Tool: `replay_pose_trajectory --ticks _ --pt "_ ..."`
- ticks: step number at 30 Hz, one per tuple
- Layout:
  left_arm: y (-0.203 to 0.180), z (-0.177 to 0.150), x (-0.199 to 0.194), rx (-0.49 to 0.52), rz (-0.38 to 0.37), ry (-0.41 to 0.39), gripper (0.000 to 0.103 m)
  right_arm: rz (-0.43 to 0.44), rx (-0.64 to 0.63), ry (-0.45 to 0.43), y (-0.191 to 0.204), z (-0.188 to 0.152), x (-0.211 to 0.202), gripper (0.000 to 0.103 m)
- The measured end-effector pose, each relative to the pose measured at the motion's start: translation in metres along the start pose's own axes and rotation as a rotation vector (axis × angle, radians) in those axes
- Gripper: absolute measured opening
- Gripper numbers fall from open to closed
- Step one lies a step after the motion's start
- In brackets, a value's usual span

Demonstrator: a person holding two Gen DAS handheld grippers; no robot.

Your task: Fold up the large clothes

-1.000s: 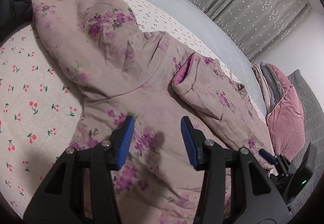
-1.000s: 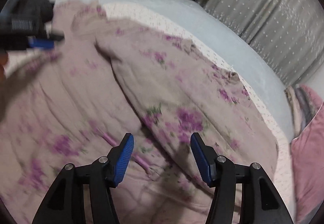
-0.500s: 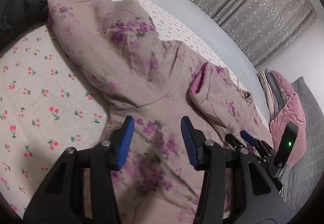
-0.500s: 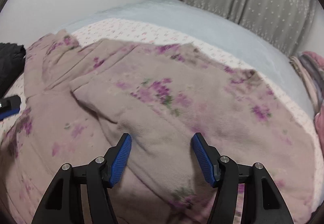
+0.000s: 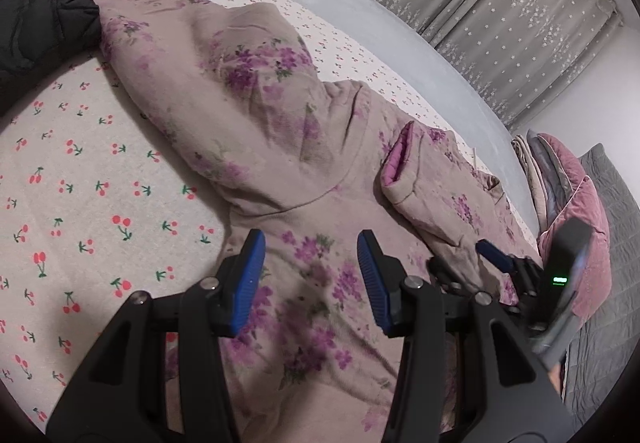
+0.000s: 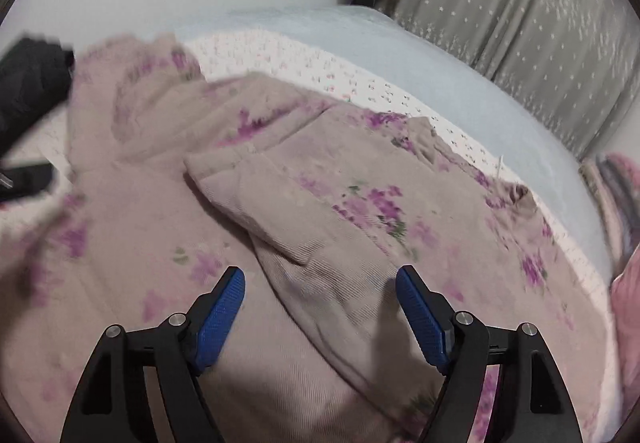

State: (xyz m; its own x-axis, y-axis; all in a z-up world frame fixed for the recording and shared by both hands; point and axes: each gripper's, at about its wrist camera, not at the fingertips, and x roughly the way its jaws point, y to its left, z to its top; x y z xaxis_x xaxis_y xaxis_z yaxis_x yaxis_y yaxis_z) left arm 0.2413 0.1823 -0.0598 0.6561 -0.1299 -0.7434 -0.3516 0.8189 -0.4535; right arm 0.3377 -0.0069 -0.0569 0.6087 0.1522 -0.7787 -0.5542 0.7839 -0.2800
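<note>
A large beige padded garment with purple flowers (image 5: 280,131) lies spread on the bed; it also fills the right wrist view (image 6: 328,211). One sleeve is folded across its body, its cuff showing pink lining (image 5: 400,155). My left gripper (image 5: 310,275) is open and empty, hovering over the garment's lower body by its left edge. My right gripper (image 6: 320,307) is open and empty, straddling the folded sleeve (image 6: 304,243) just above it. The right gripper also shows at the right of the left wrist view (image 5: 492,255).
The bed has a cherry-print sheet (image 5: 80,183) and a pale blue cover (image 5: 360,15) at the far side. A black jacket (image 5: 36,15) lies at the garment's top left. Pink and grey folded bedding (image 5: 572,195) sits at right. Curtains (image 6: 520,3) hang behind.
The right gripper has moved closer to the folded sleeve and its jaws have widened. The left gripper has shifted slightly over the garment, staying open.
</note>
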Motion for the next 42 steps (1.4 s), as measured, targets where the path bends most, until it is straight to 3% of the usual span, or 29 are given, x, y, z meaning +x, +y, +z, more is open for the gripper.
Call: replay_pose_trajectory --ticks 1,2,4,9,12,15,18,21,22,23,25,30,32,33,35,39,42 --pt "0.002 0.001 0.000 -0.004 0.001 0.002 0.050 -0.018 -0.007 0.016 0.002 -0.001 0.007 0.068" --pt "0.004 0.001 0.000 -0.008 0.002 0.003 0.050 -0.017 -0.001 0.020 0.003 -0.002 0.012 0.045" --pt "0.009 0.003 -0.001 -0.017 0.003 0.002 0.050 -0.015 0.026 -0.002 0.001 -0.002 0.006 0.020" --pt "0.013 0.005 0.000 -0.031 -0.006 0.002 0.050 0.065 0.080 -0.123 -0.008 -0.005 -0.041 0.013" --pt "0.012 0.004 0.000 -0.036 -0.009 0.005 0.050 0.160 0.127 -0.145 -0.014 -0.017 -0.051 0.016" --pt "0.011 0.004 0.001 -0.026 0.005 0.009 0.050 0.223 0.116 0.028 -0.006 -0.035 -0.011 0.020" --pt "0.016 0.005 0.000 -0.032 0.023 0.005 0.050 0.193 0.112 0.013 -0.004 -0.033 -0.023 0.023" --pt "0.023 0.008 0.000 -0.046 0.022 0.006 0.050 0.258 0.201 -0.028 -0.017 -0.030 -0.063 0.024" --pt "0.025 0.009 0.001 -0.053 0.025 0.008 0.051 0.282 0.220 -0.061 -0.022 -0.033 -0.086 0.032" --pt "0.028 0.010 0.001 -0.060 0.028 0.011 0.051 0.285 0.228 -0.069 -0.024 -0.036 -0.098 0.051" --pt "0.033 0.012 0.002 -0.069 0.039 0.017 0.052 0.283 0.267 -0.081 -0.033 -0.051 -0.131 0.075" --pt "0.058 0.024 -0.001 -0.112 0.083 0.010 0.053 0.329 0.382 -0.091 -0.059 -0.106 -0.168 0.079" --pt "0.070 0.038 -0.003 -0.128 0.122 -0.019 0.055 0.307 0.459 -0.128 -0.072 -0.130 -0.166 0.081" --pt "0.075 0.047 -0.003 -0.134 0.143 -0.034 0.057 0.275 0.497 -0.097 -0.079 -0.139 -0.156 0.081" --pt "0.089 0.068 0.000 -0.162 0.185 -0.057 0.062 0.277 0.508 -0.037 -0.088 -0.143 -0.139 0.081" --pt "0.130 0.115 0.018 -0.288 0.243 -0.074 0.063 0.323 0.553 -0.068 -0.100 -0.149 -0.139 0.081" --pt "0.152 0.132 0.037 -0.360 0.259 -0.103 0.063 0.312 0.518 -0.105 -0.098 -0.150 -0.150 0.081"
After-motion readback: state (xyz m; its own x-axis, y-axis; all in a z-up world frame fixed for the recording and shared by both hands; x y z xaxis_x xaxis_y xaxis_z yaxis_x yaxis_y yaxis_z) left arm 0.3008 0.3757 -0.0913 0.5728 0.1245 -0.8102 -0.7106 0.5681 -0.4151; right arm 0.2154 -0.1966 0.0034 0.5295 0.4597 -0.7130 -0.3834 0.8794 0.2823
